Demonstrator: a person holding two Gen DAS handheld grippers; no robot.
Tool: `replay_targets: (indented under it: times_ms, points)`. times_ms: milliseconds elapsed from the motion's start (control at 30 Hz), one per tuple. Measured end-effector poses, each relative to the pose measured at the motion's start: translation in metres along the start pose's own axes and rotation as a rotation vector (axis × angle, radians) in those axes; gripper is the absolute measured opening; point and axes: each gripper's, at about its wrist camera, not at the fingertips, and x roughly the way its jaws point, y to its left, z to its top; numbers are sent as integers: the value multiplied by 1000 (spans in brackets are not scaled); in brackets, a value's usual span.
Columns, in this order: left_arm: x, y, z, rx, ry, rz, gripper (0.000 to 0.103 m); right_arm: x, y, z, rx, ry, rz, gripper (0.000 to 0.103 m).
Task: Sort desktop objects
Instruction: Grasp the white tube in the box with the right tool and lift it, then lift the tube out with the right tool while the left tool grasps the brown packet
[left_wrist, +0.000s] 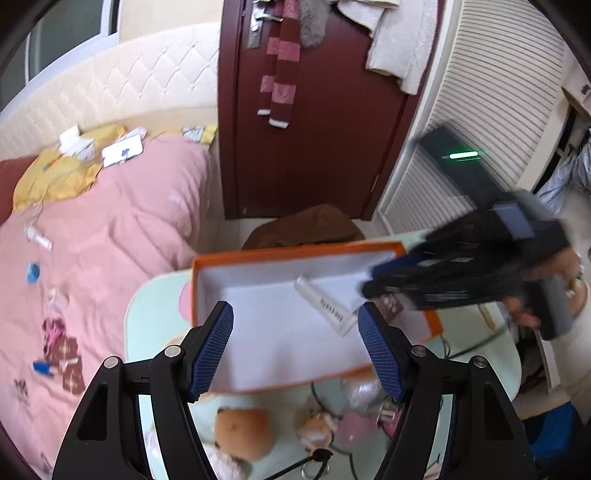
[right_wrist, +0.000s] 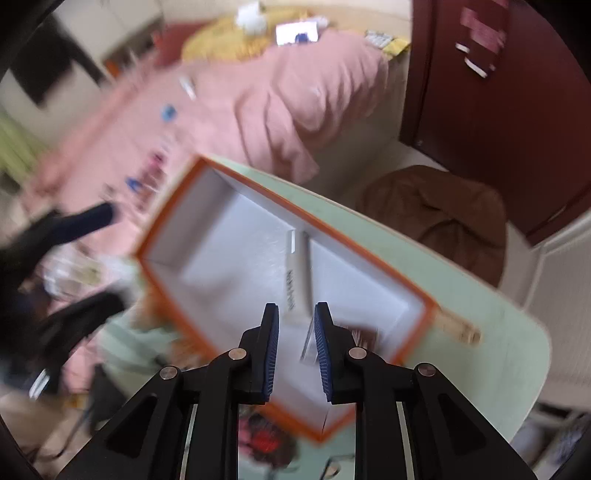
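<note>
Right gripper (left_wrist: 373, 288): from my left wrist view it is a dark motion smear; I cannot read its jaws there.
Shallow orange-rimmed white cardboard box (left_wrist: 295, 251): my right gripper hides its right corner.
White cylindrical tube with dark print (right_wrist: 295, 273): lettering too blurred to read; its near end sits behind my right fingers (right_wrist: 271, 339).
Small brown patterned packet (right_wrist: 364, 338): partly behind a finger, unidentifiable.
Soft toys on the pale green tabletop (left_wrist: 136, 314): blurred, cut by my left fingers (left_wrist: 214, 350).
</note>
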Motion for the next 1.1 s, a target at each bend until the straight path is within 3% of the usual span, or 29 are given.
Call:
replay_targets:
  times_ms: [200, 467, 567, 767, 900, 1000, 1100]
  points:
    - [-6, 13, -18, -35, 37, 30, 71, 69, 21, 23, -71, 101, -120, 20]
    - [9, 11, -8, -20, 76, -10, 71, 15, -3, -2, 23, -54, 8, 18]
    - [27, -8, 7, 76, 125, -31, 71, -13, -16, -14, 67, -129, 65, 18]
    - [80, -58, 19, 270, 277, -136, 71, -86, -66, -85, 230, -299, 117, 18]
    - [116, -92, 26, 399, 380, -208, 70, -93, -86, -122, 328, -321, 143, 18]
    - [143, -117, 32, 495, 457, -262, 62, -89, -95, -139, 380, -320, 171, 18]
    - [163, -128, 21, 571, 520, -235, 61, -81, -98, -145, 403, -323, 192, 18]
